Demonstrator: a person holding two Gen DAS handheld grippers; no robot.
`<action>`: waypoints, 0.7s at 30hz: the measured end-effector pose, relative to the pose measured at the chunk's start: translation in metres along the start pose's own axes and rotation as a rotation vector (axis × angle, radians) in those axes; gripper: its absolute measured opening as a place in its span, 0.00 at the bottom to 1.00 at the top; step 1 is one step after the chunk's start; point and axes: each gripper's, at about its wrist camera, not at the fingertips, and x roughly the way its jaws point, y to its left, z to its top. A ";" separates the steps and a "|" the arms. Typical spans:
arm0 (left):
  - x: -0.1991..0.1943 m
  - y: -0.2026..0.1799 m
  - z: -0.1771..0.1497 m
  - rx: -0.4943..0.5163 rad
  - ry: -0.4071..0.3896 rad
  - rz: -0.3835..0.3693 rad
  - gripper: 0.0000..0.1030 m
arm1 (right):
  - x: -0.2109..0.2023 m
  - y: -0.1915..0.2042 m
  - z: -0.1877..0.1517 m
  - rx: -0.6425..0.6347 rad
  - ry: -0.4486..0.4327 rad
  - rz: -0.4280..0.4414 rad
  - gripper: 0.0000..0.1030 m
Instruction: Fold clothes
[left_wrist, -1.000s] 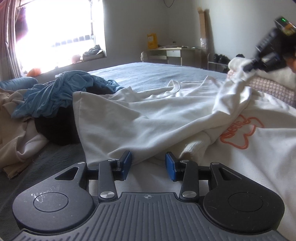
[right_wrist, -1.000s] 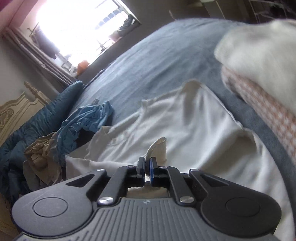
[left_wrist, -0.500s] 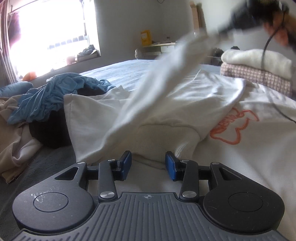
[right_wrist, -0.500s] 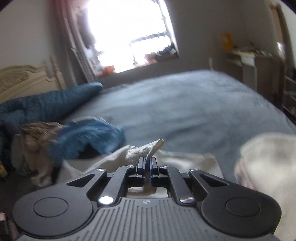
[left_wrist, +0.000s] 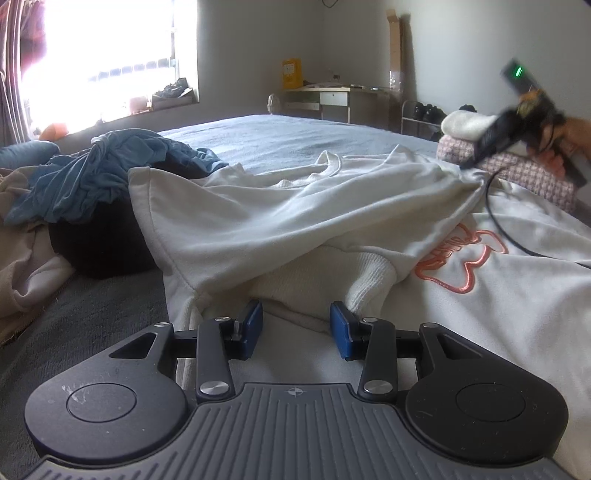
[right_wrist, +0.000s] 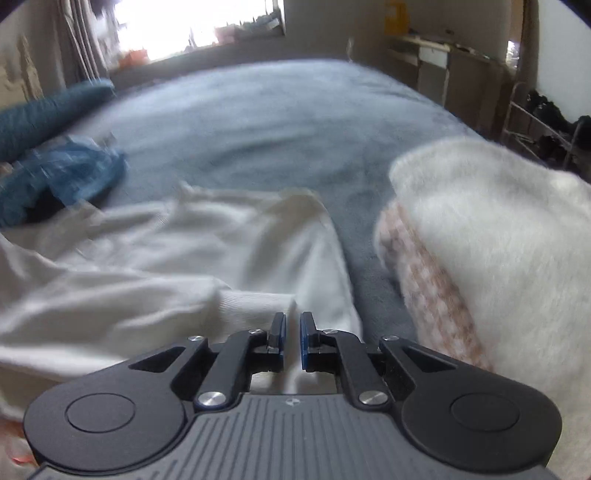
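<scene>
A cream sweatshirt (left_wrist: 295, 206) with an orange outline design (left_wrist: 465, 266) is spread on the blue-grey bed (left_wrist: 280, 140). My left gripper (left_wrist: 296, 325) rests low on its near edge, open, with cloth under the pads and a ribbed cuff (left_wrist: 369, 273) just ahead. One sleeve is drawn across the body toward the right. A hand holds my right gripper (left_wrist: 476, 158) at that sleeve's end. In the right wrist view the right gripper (right_wrist: 291, 325) has its jaws opening a narrow gap. The sleeve's ribbed cuff (right_wrist: 251, 306) lies just ahead of the tips, and the pads do not press on it.
A folded stack, a fluffy white piece (right_wrist: 498, 221) on a pink checked one (right_wrist: 436, 295), sits close to the right of the right gripper. A crumpled blue garment (left_wrist: 107, 170), a black one (left_wrist: 99, 243) and a beige one (left_wrist: 26, 266) lie at the left. A desk (left_wrist: 332, 99) stands beyond the bed.
The right gripper, shut on the sleeve's cuff, swung it up and across, then came down beside the folded stack. Its jaws have parted slightly. The left gripper has stayed put.
</scene>
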 end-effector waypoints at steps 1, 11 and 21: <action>-0.002 0.001 -0.001 -0.006 0.001 -0.004 0.39 | 0.007 0.002 -0.005 -0.030 0.016 -0.059 0.08; -0.033 0.013 0.000 -0.011 -0.052 0.100 0.39 | -0.090 0.062 -0.022 -0.183 -0.272 0.155 0.20; 0.002 0.003 0.004 0.055 -0.012 0.322 0.16 | -0.143 0.129 -0.060 -0.322 -0.317 0.298 0.20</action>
